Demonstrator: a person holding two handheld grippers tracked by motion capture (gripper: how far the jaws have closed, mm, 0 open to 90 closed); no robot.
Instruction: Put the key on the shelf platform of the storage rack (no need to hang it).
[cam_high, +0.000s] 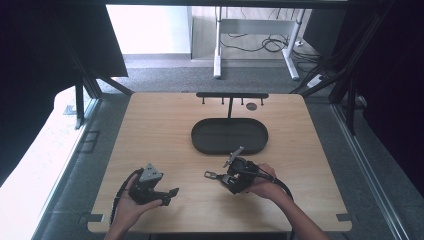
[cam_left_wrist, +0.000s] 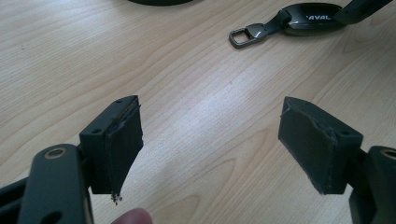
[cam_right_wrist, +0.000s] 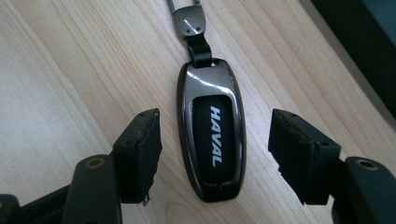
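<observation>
Light wood grain covers the table (cam_high: 150, 130). A dark oval tray (cam_high: 230, 136) lies on it and serves as the reference landmark. Behind the tray stands a black T-shaped rack (cam_high: 231, 95) with small hooks. A key fob (cam_right_wrist: 211, 135), gunmetal with a black insert lettered HAVAL, lies flat on the table just in front of the tray, its strap and metal loop (cam_left_wrist: 242, 37) extending away from the fob body. The right gripper (cam_right_wrist: 215, 154) sits in front of the tray with jaws set wide on either side of the fob, not touching it. The left gripper (cam_left_wrist: 210, 149) rests in front of and to the left of the tray, jaws spread wide over bare wood, holding nothing.
</observation>
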